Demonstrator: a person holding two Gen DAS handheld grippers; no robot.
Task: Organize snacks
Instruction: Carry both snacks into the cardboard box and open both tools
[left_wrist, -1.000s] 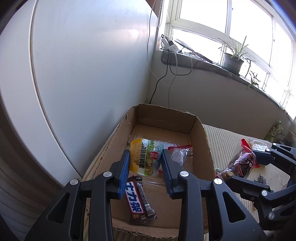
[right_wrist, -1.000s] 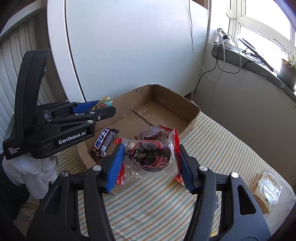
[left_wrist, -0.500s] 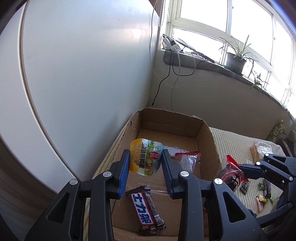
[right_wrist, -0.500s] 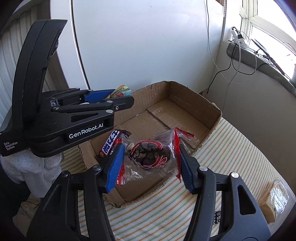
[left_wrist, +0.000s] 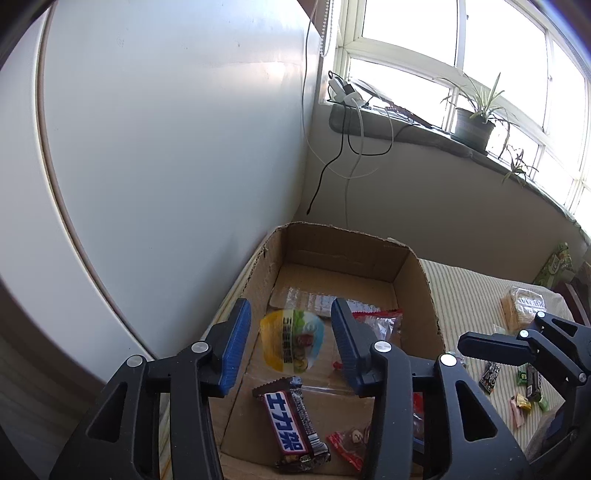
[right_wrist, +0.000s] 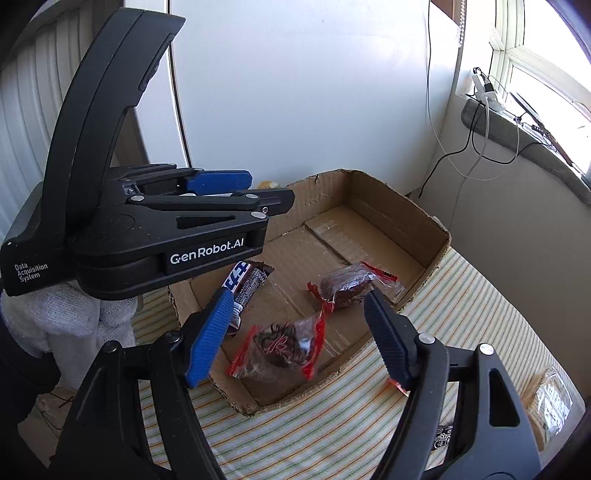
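Observation:
An open cardboard box (left_wrist: 419, 288) (right_wrist: 436, 236) sits on the striped tablecloth. My left gripper (left_wrist: 286, 345) is open above it; a yellow-green snack pack (left_wrist: 291, 345) shows blurred between its jaws, apart from both pads. A chocolate bar (left_wrist: 291, 430) (right_wrist: 242, 282) lies in the box. My right gripper (right_wrist: 295, 336) is open over the box's near corner, above a red-edged clear snack bag (right_wrist: 282, 345) lying inside. A second red-edged bag (right_wrist: 347, 286) (left_wrist: 376, 321) lies further in.
A white wall panel (left_wrist: 166, 147) stands just left of the box. Several small candies (left_wrist: 521, 387) and a clear pack (left_wrist: 522, 306) (right_wrist: 550, 398) lie on the cloth to the right. A windowsill with a plant pot (left_wrist: 472, 125) and cables runs behind.
Both grippers have opened. The yellow-green pack has left the left gripper's pads and the red-edged bag has left the right gripper and lies in the box.

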